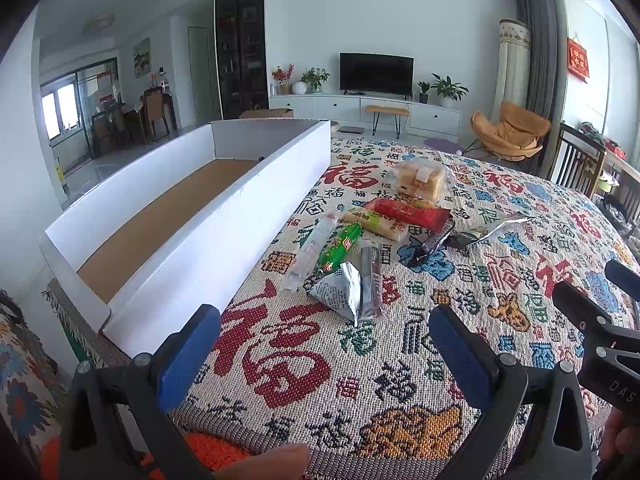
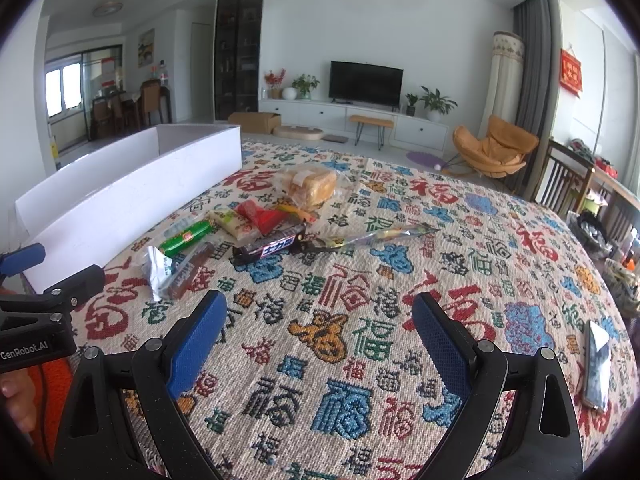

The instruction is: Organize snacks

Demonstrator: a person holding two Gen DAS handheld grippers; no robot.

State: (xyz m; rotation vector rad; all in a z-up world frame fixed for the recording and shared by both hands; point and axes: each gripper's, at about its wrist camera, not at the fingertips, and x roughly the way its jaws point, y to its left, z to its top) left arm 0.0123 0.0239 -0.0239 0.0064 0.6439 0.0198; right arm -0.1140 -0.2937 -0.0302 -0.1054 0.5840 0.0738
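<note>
Snacks (image 1: 360, 240) lie in a small heap on the patterned cloth (image 1: 360, 360), ahead of both pairs of fingers. Left of them stands the long white box (image 1: 224, 224), nothing in it that I can see. The left gripper (image 1: 324, 344) is wide open and holds nothing. So is the right gripper (image 2: 320, 336). The silver packet (image 1: 340, 292) lies nearest. It looks light, thin and slippery, so pinch it across the middle. The bread bag (image 1: 420, 180), farthest off, looks soft and would squash.
</note>
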